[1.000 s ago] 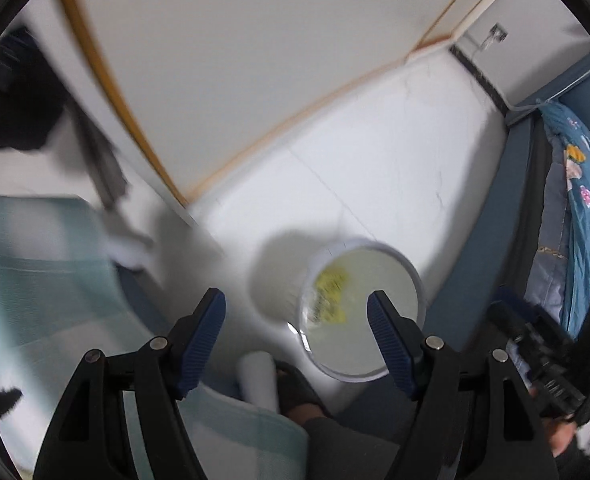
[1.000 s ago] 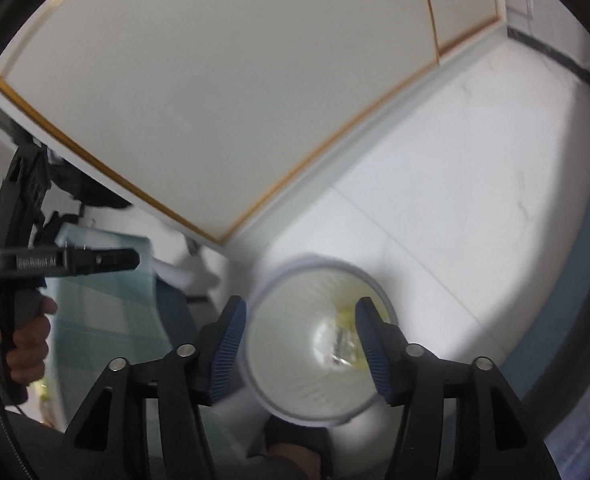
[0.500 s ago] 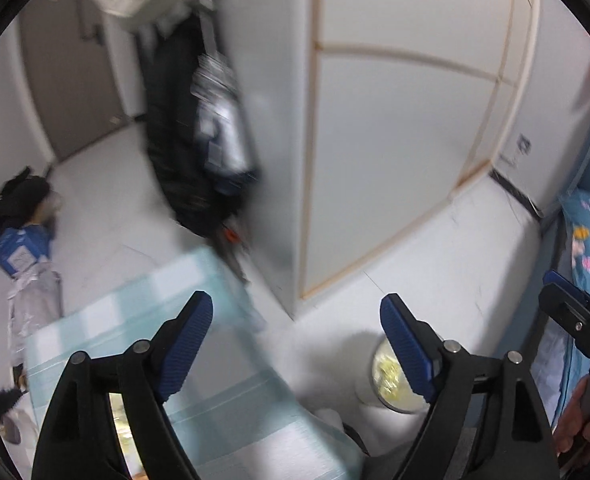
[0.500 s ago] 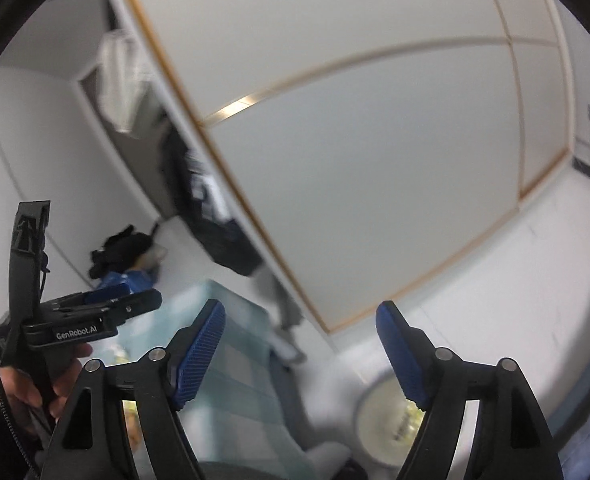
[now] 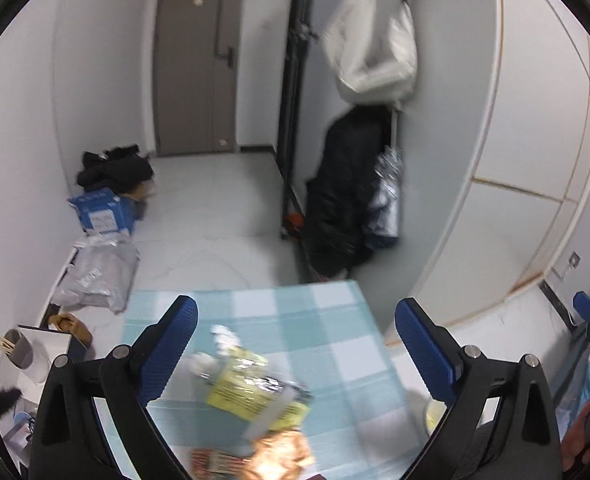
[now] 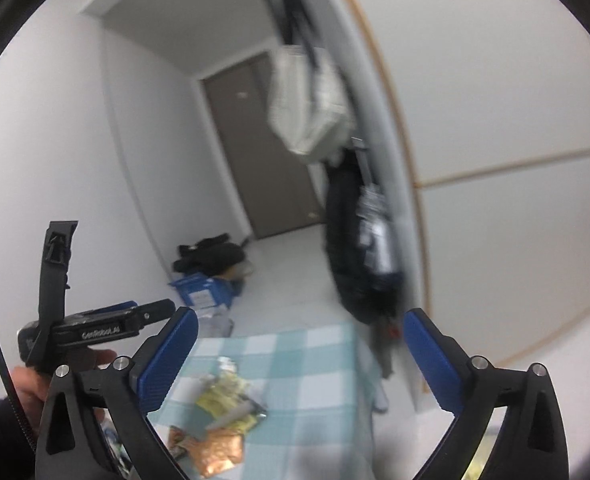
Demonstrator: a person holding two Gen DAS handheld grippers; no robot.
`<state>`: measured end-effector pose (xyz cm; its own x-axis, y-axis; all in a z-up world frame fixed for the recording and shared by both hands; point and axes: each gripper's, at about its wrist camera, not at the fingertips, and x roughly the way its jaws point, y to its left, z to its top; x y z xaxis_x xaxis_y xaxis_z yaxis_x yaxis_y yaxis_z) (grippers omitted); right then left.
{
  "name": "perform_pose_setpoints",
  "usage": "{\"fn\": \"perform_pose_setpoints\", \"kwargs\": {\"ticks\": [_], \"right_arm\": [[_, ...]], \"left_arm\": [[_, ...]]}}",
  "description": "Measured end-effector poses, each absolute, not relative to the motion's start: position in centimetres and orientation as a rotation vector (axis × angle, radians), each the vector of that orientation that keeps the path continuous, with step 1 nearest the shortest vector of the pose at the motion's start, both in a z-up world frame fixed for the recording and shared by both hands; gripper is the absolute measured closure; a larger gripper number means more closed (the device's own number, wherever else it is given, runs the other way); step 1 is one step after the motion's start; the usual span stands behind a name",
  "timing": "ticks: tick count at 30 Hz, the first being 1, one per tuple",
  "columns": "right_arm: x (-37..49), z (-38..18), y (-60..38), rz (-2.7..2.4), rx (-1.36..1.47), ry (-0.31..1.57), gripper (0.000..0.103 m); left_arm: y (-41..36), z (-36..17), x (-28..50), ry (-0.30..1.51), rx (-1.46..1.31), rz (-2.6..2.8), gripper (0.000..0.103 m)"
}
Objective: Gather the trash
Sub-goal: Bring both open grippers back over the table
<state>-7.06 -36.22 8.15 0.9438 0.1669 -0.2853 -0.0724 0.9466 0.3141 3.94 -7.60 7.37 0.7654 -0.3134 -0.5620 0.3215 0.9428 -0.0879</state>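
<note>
A heap of trash lies on a table with a blue-and-white checked cloth [image 5: 319, 320]: yellow wrappers [image 5: 247, 388], a crumpled white piece [image 5: 223, 334] and an orange-brown wrapper [image 5: 283, 452]. The heap also shows in the right wrist view [image 6: 223, 404]. My left gripper [image 5: 295, 340] is open and empty above the heap. My right gripper [image 6: 299, 352] is open and empty above the table [image 6: 315, 360]. The left gripper's body [image 6: 95, 328] shows at the left of the right wrist view. A sliver of the white bin [image 5: 433, 414] shows behind the left gripper's right finger.
Beyond the table lie a hallway floor with a blue box [image 5: 101, 210], grey mailer bags [image 5: 95, 276] and dark clothes [image 5: 115, 168]. A black coat [image 5: 343, 188] and a white bag [image 5: 371, 48] hang by the wardrobe [image 5: 515, 160]. A grey door [image 5: 195, 60] stands at the back.
Both grippers have swung up from the white bin on the floor to the table. The bin has slid out of view and the trash heap has come in. Both stayed open.
</note>
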Motion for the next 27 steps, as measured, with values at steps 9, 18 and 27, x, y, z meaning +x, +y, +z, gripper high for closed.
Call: {"fn": "perform_pose_setpoints", "kwargs": {"ticks": [9, 18, 27], "right_arm": [[-5.3, 7.0, -28.1, 0.267, 0.224, 0.303, 0.000], [-2.1, 2.3, -23.2, 0.332, 0.205, 0.449, 0.000], [0.1, -1.7, -21.5, 0.322, 0.158, 0.554, 0.000]], "left_arm": [[-1.7, 5.5, 3.1, 0.557, -0.017, -0.226, 0.005], [2.3, 0.0, 4.1, 0.713, -0.054, -0.242, 0.005], [3.5, -5.8, 4.3, 0.924, -0.080, -0.258, 0.005]]}}
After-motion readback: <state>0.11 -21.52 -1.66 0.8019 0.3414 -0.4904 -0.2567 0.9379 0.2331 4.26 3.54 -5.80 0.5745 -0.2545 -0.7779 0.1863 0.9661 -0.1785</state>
